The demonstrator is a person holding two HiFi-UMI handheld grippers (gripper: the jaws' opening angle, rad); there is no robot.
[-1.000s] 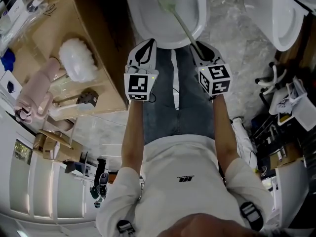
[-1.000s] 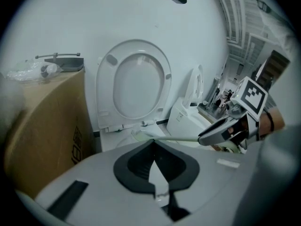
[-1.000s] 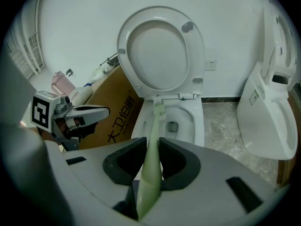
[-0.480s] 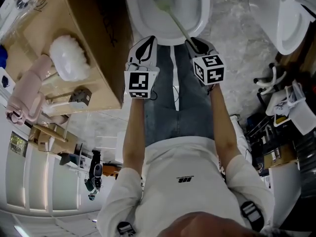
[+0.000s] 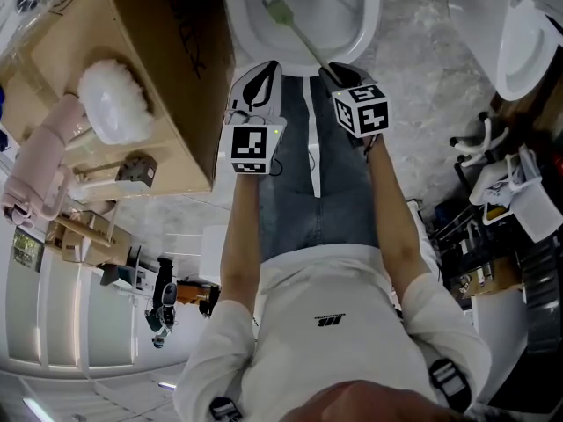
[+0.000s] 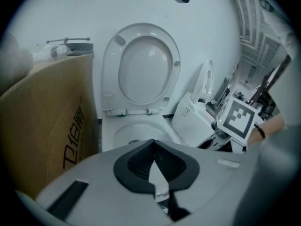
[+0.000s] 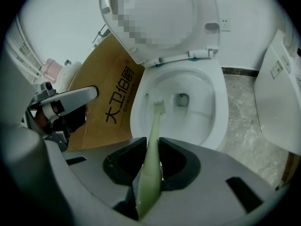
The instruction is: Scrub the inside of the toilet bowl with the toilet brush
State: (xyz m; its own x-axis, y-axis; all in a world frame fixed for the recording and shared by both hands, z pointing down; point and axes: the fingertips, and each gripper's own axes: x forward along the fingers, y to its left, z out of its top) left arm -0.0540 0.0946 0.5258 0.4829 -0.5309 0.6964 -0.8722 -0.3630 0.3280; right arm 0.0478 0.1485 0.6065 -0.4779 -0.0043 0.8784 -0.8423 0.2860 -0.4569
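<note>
The white toilet bowl [image 5: 352, 33] sits at the top of the head view, its lid raised [image 7: 160, 18]. My right gripper [image 7: 150, 161] is shut on the pale green toilet brush [image 7: 151, 145]. The brush's flat head [image 5: 274, 9] reaches into the bowl's left inner wall [image 7: 141, 119], left of the drain [image 7: 182, 99]. My left gripper [image 5: 257, 90] hovers at the bowl's near rim, shut and holding nothing; in its own view [image 6: 153, 166] the jaws meet over the bowl [image 6: 136, 131].
A tall cardboard box [image 5: 167, 69] stands close against the toilet's left side. A second white toilet [image 5: 519, 33] stands at the right on the marbled floor [image 5: 422, 86]. Clutter and cables [image 5: 493, 200] lie at the right.
The brush head has swung from the bowl's middle to its left inner wall. My right gripper has moved left and up toward the rim. The left gripper has stayed about where it was.
</note>
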